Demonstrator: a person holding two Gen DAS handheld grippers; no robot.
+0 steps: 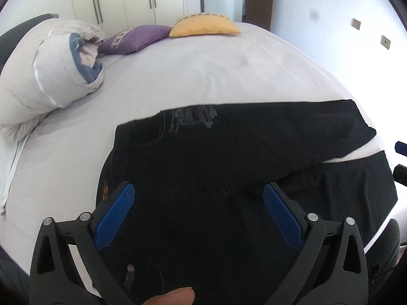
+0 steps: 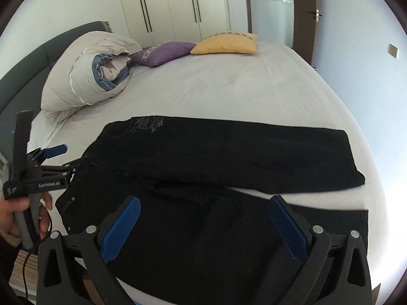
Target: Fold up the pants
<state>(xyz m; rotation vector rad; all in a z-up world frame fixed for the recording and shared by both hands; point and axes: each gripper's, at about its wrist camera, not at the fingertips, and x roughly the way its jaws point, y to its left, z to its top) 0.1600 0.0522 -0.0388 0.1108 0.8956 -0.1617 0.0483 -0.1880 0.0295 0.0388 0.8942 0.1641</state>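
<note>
Black pants lie flat on the bed, long axis running left–right across both views: waist end toward the left tongs, hems toward the right side, legs splayed slightly apart w/ a strip of sheet showing between them near the hems. Grey embroidered motif on the upper leg near the waist (not legible). Left tongs hover wide open over the waist/seat area, nothing between the blue pads; right tongs also wide open, over the nearer leg. In the right wrist view the left tool's body reads "GenRobot.AI", held by a hand. Beyond the pants, well ahead of both tongs: rolled duvet, purple cushion, yellow cushion, wardrobe behind.
</note>
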